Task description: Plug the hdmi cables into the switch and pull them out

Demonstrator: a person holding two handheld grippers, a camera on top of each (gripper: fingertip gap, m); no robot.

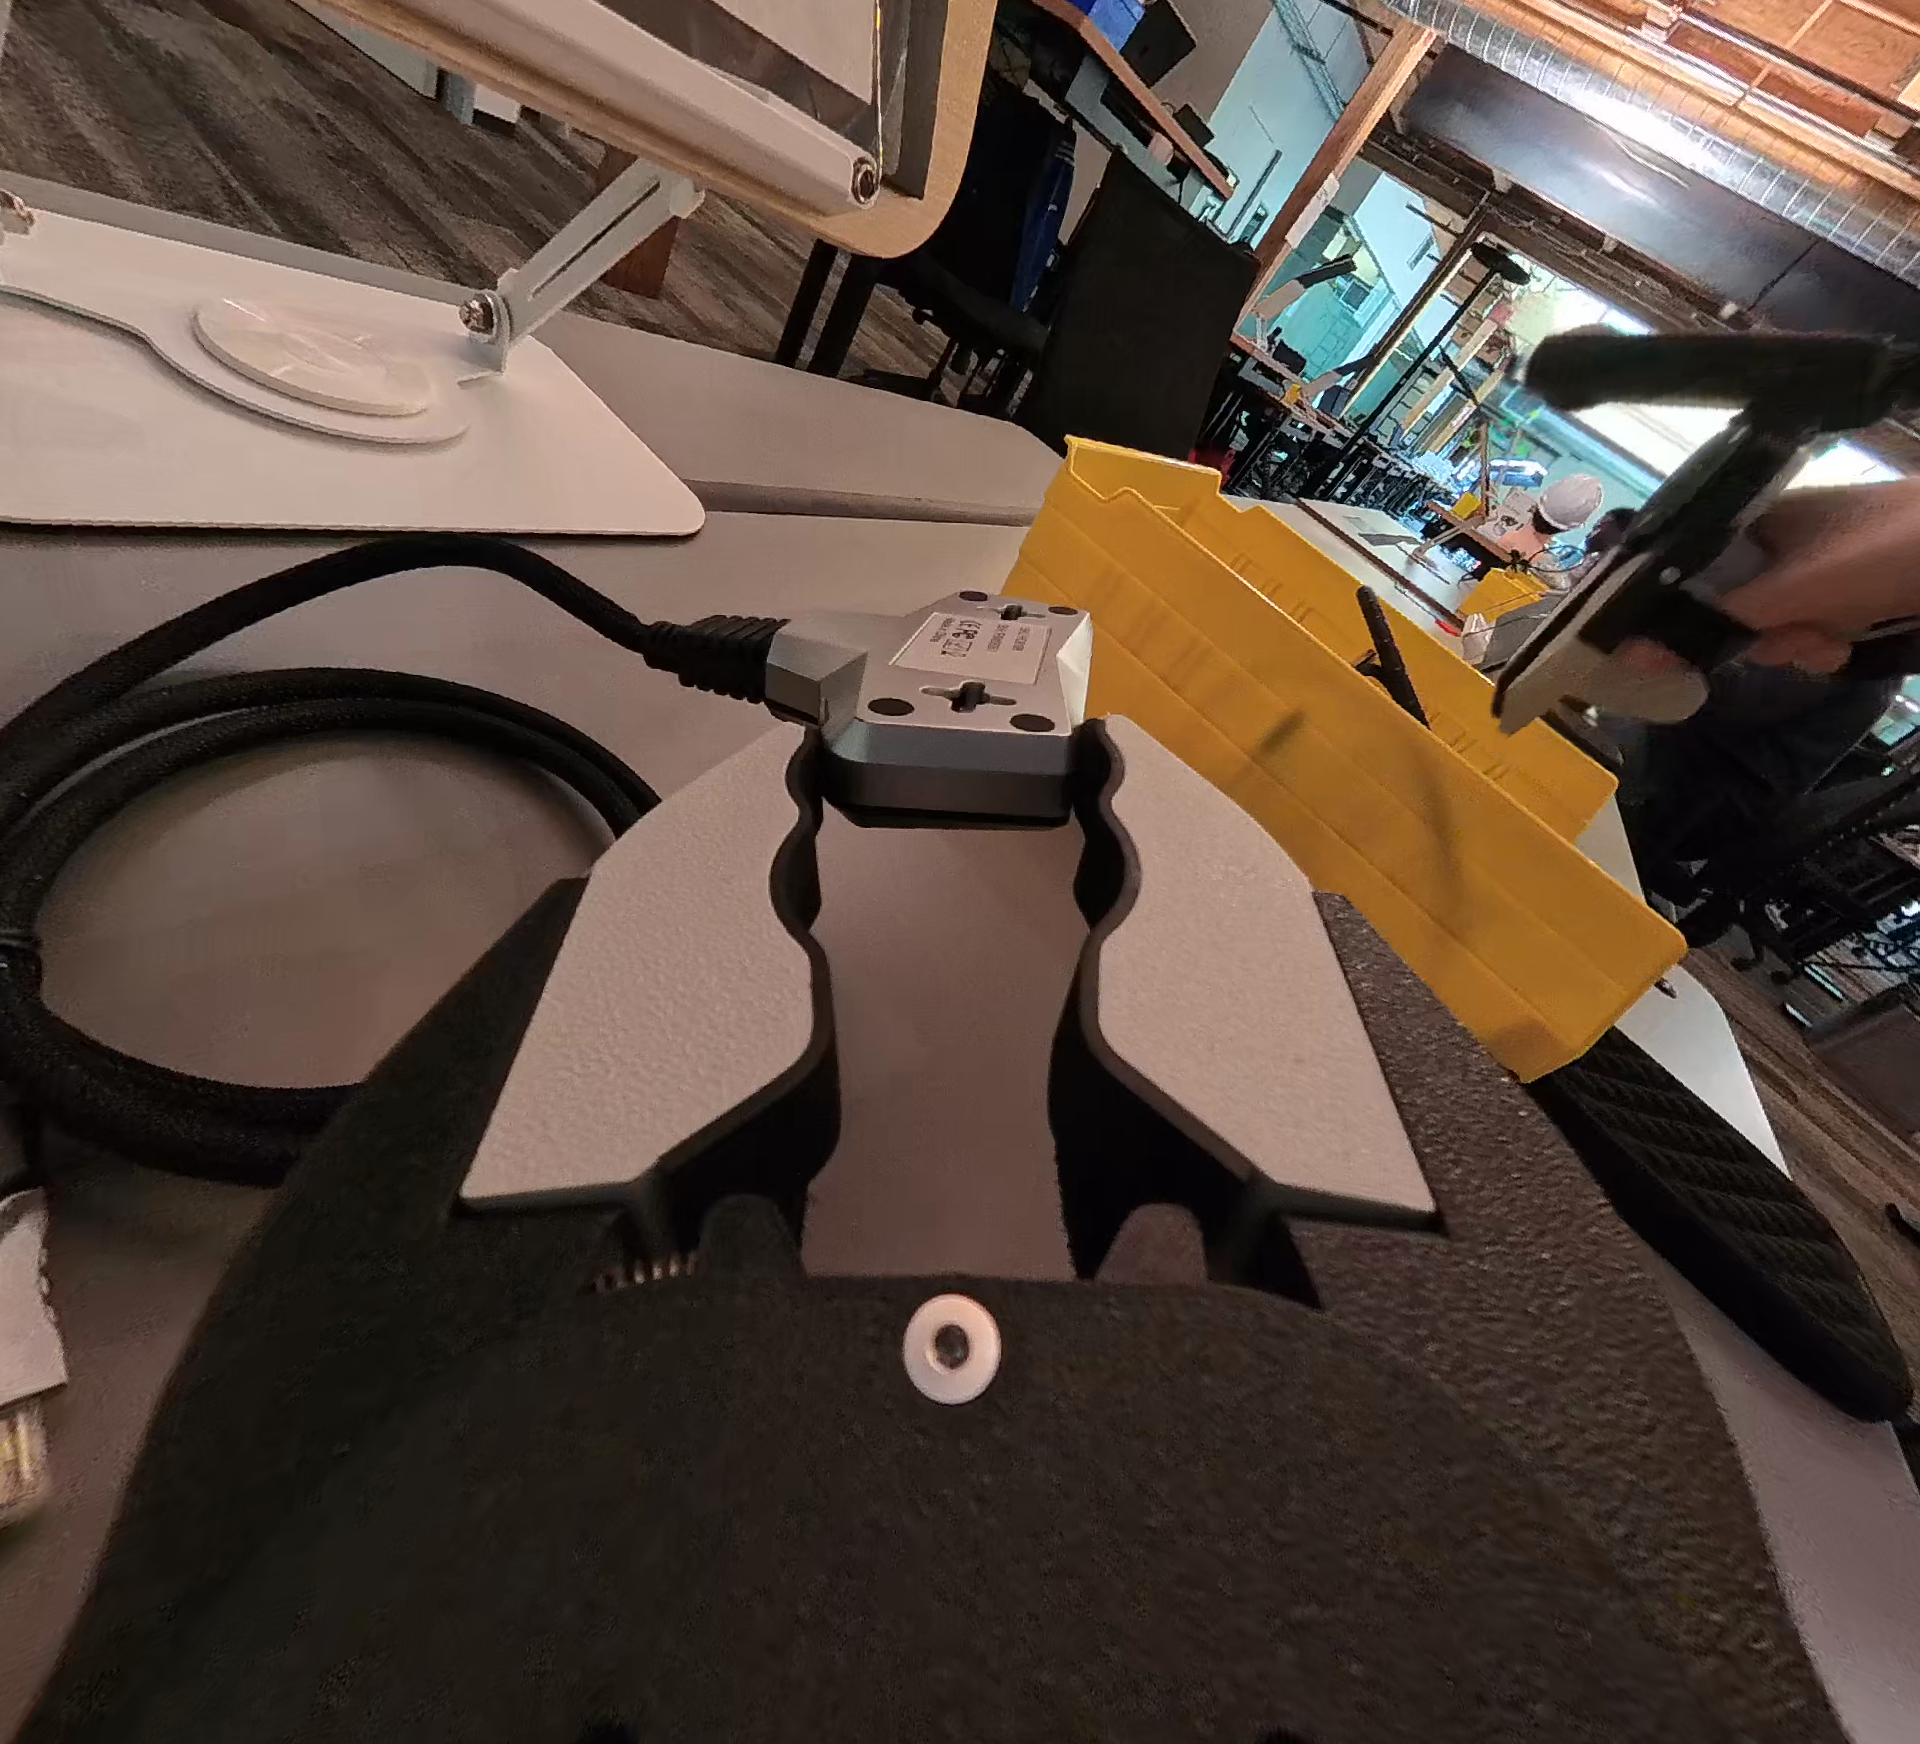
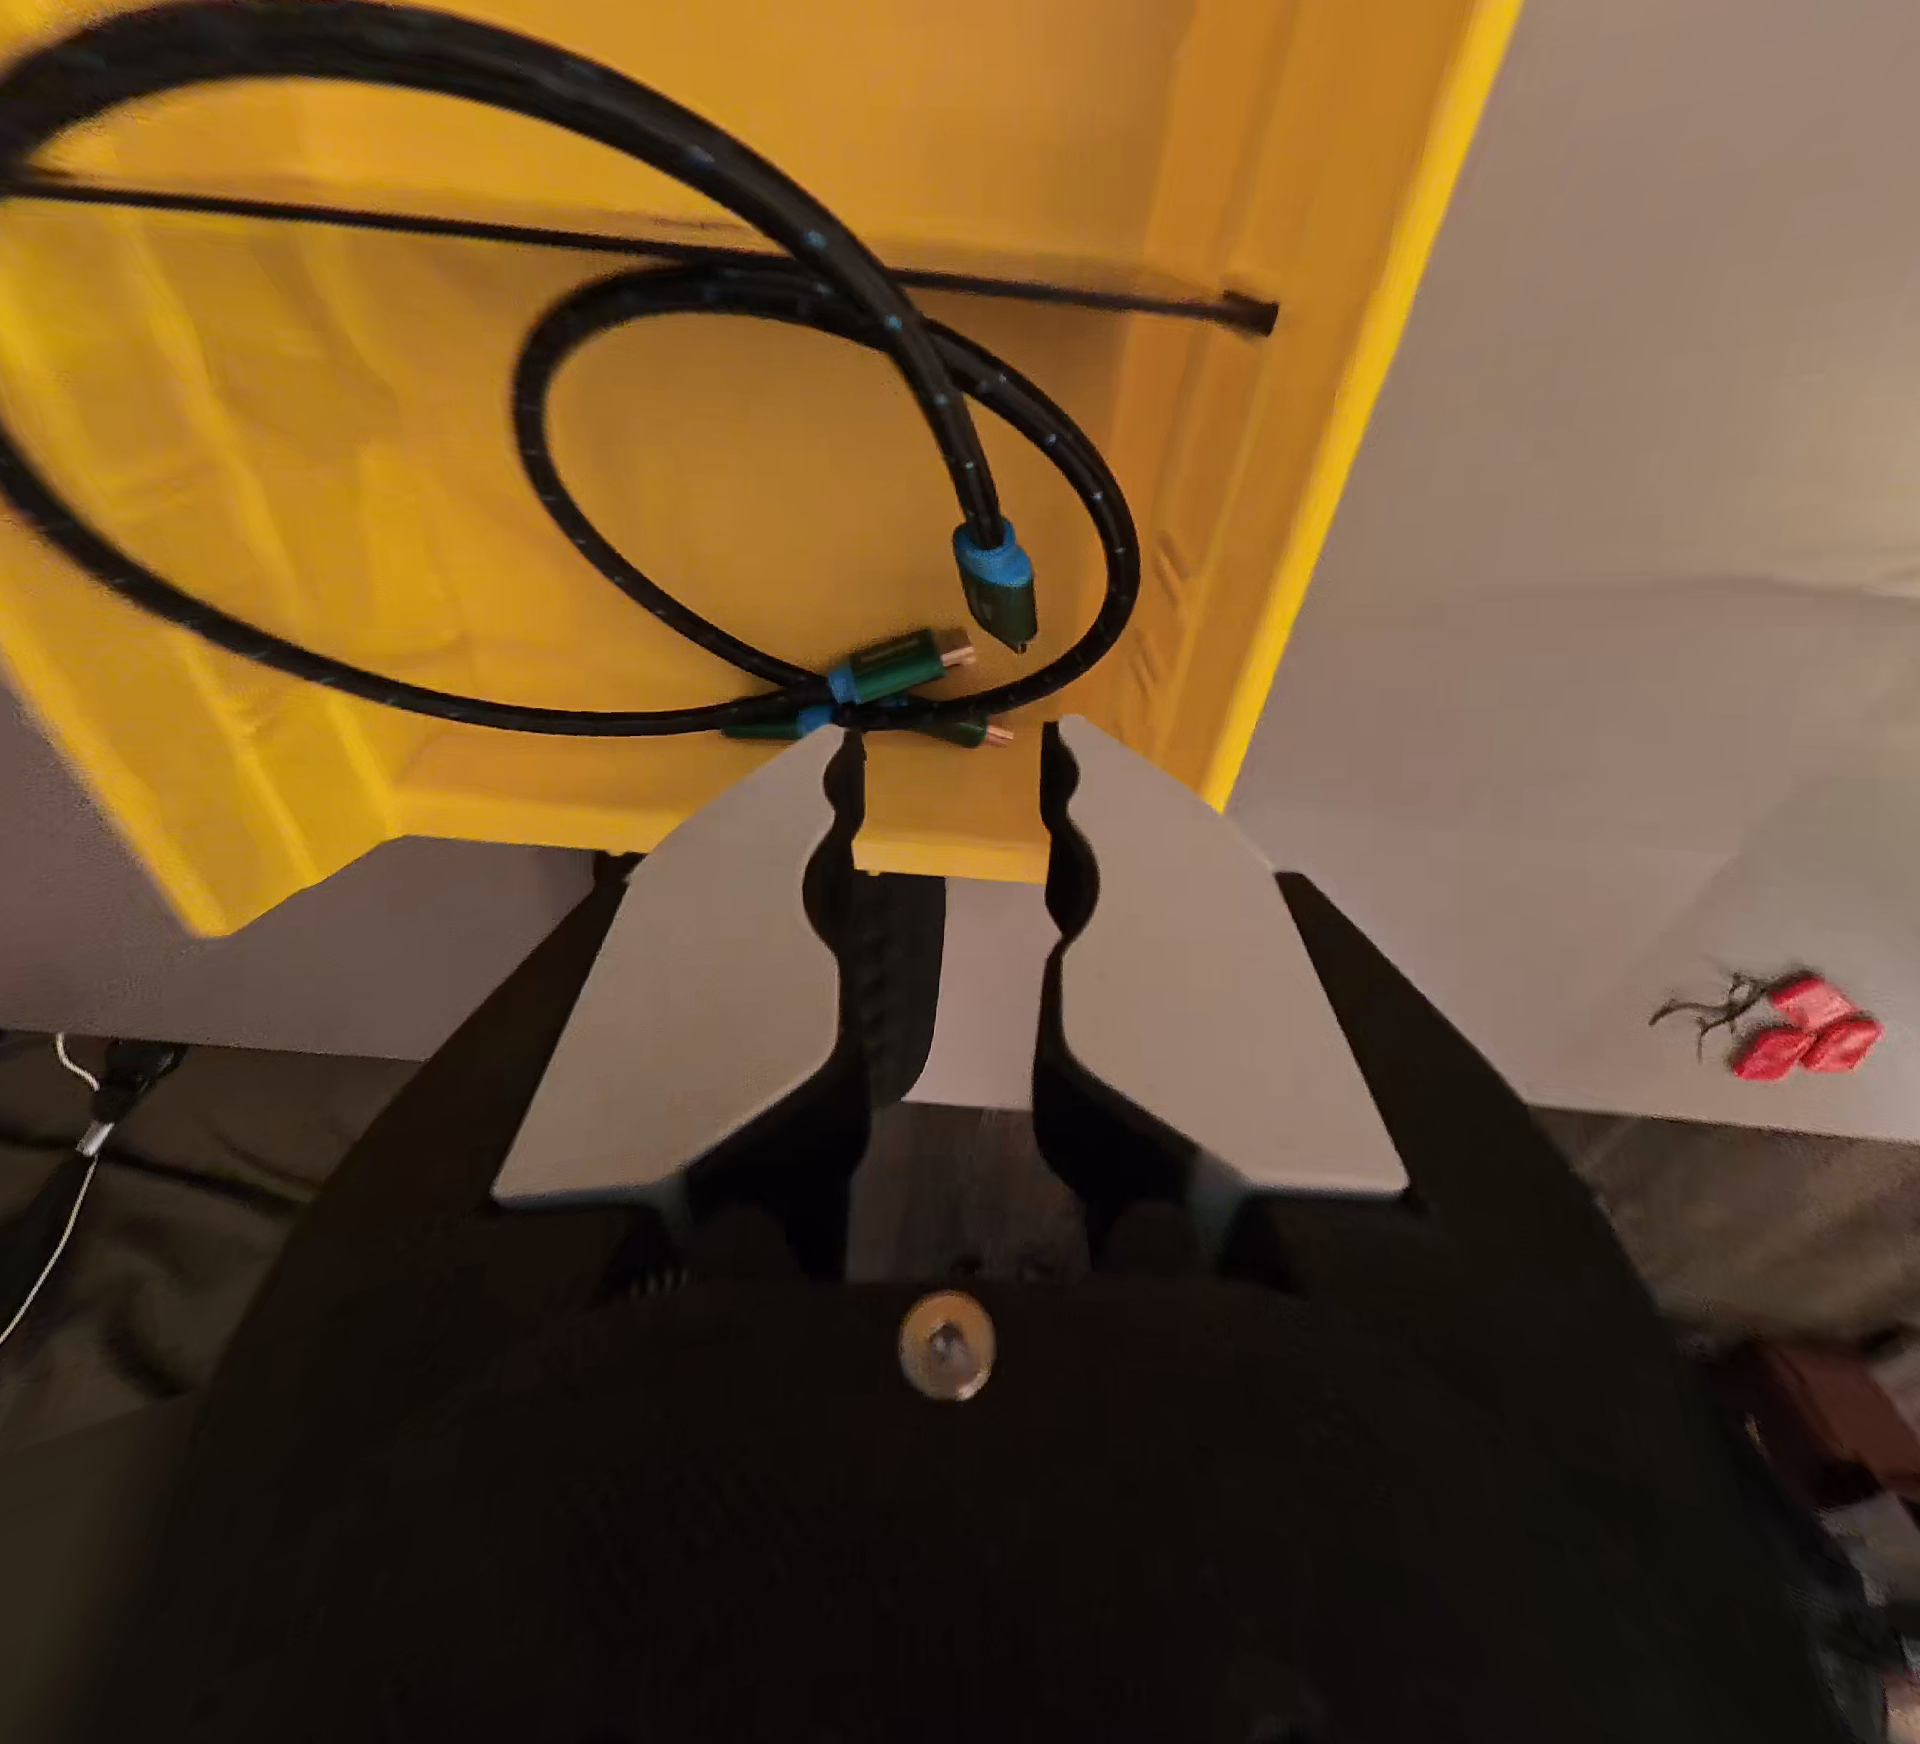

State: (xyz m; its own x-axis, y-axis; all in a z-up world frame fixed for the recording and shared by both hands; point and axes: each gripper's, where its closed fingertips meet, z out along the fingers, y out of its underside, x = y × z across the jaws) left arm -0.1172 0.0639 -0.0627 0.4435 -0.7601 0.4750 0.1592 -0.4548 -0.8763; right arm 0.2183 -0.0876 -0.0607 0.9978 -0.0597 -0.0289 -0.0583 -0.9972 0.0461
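Grey metal HDMI switch [image 1: 951, 707] sits clamped in the left gripper [image 1: 948, 775] beside the yellow bin [image 1: 1340, 759]; inside that bin lie coiled HDMI cables [image 2: 644, 406], the unclenched, empty right gripper [image 2: 951, 744] above them.

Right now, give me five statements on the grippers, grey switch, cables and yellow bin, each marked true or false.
1. The left gripper clamps the grey metal HDMI switch. True.
2. The right gripper holds a cable. False: it is open and empty.
3. The black braided cables with green plugs lie in the yellow plastic bin. True.
4. The bin is blue. False: yellow.
5. A black cord leaves the switch. True.
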